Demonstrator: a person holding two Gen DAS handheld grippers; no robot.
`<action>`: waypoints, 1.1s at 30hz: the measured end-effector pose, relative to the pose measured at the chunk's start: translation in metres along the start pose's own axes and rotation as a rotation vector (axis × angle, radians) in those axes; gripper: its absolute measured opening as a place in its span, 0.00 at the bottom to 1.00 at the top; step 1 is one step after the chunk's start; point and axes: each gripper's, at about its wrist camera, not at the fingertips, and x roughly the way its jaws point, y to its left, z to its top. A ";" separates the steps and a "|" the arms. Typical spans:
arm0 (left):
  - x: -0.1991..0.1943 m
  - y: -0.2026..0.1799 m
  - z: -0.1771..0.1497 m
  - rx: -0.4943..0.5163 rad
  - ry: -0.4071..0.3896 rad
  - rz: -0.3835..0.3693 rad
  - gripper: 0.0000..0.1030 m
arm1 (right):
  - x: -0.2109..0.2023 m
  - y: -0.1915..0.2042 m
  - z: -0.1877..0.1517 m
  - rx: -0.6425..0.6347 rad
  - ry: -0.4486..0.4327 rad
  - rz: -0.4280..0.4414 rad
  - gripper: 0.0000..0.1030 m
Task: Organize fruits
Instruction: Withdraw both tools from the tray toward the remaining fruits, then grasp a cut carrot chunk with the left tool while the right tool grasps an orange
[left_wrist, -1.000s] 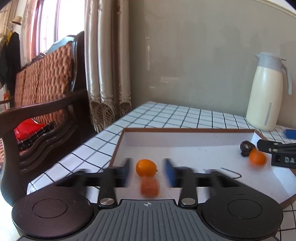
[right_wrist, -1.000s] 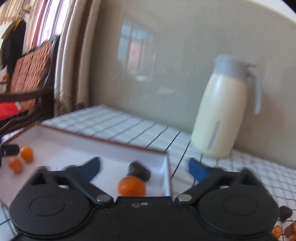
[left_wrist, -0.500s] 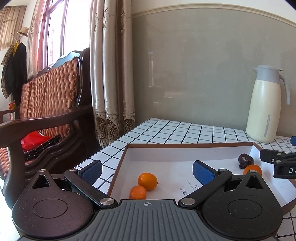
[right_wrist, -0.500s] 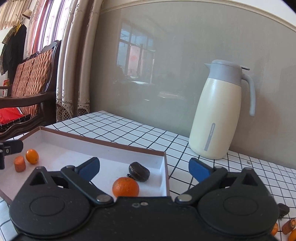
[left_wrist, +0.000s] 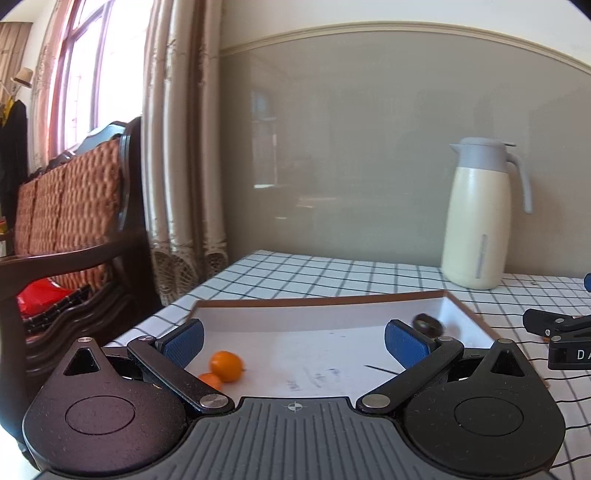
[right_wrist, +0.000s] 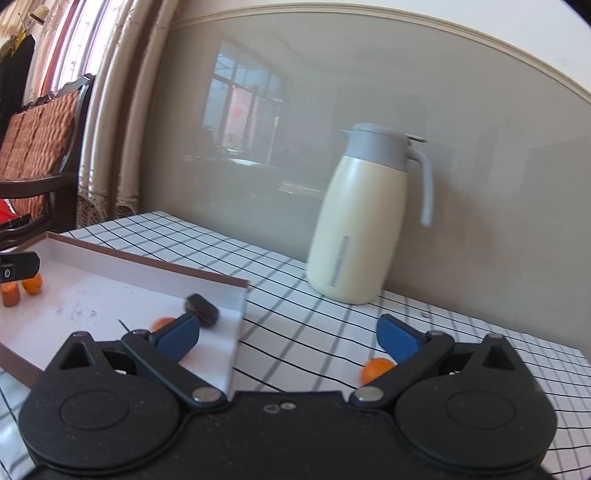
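Observation:
A shallow white tray with a brown rim (left_wrist: 317, 302) (right_wrist: 236, 284) lies on the checked table. In it are a round orange fruit (left_wrist: 226, 365) (right_wrist: 32, 283), an orange chunk (left_wrist: 210, 380) (right_wrist: 9, 294), a dark fruit (left_wrist: 427, 325) (right_wrist: 201, 309) and another orange fruit (right_wrist: 161, 323) behind my right gripper's left finger. A loose orange fruit (right_wrist: 376, 369) lies on the table right of the tray. My left gripper (left_wrist: 293, 339) is open and empty over the tray's near part. My right gripper (right_wrist: 288, 334) is open and empty over the tray's right wall.
A cream thermos jug with a grey lid (left_wrist: 480, 214) (right_wrist: 365, 218) stands at the back by the wall. A wooden sofa (left_wrist: 66, 229) and curtains (left_wrist: 177, 147) are left of the table. The right gripper's body (left_wrist: 561, 332) shows at the right edge of the left wrist view.
Both grippers have pulled up and back, still open. The right gripper has swung right, away from the tray's middle toward the loose fruit on the table.

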 end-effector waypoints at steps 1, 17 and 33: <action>-0.001 -0.007 0.000 0.005 0.000 -0.014 1.00 | -0.002 -0.007 -0.002 0.006 0.004 -0.011 0.94; -0.015 -0.126 -0.001 0.066 0.000 -0.236 1.00 | -0.025 -0.117 -0.053 0.069 0.101 -0.198 0.92; -0.013 -0.220 -0.016 0.162 0.057 -0.396 1.00 | -0.017 -0.179 -0.097 0.135 0.246 -0.223 0.72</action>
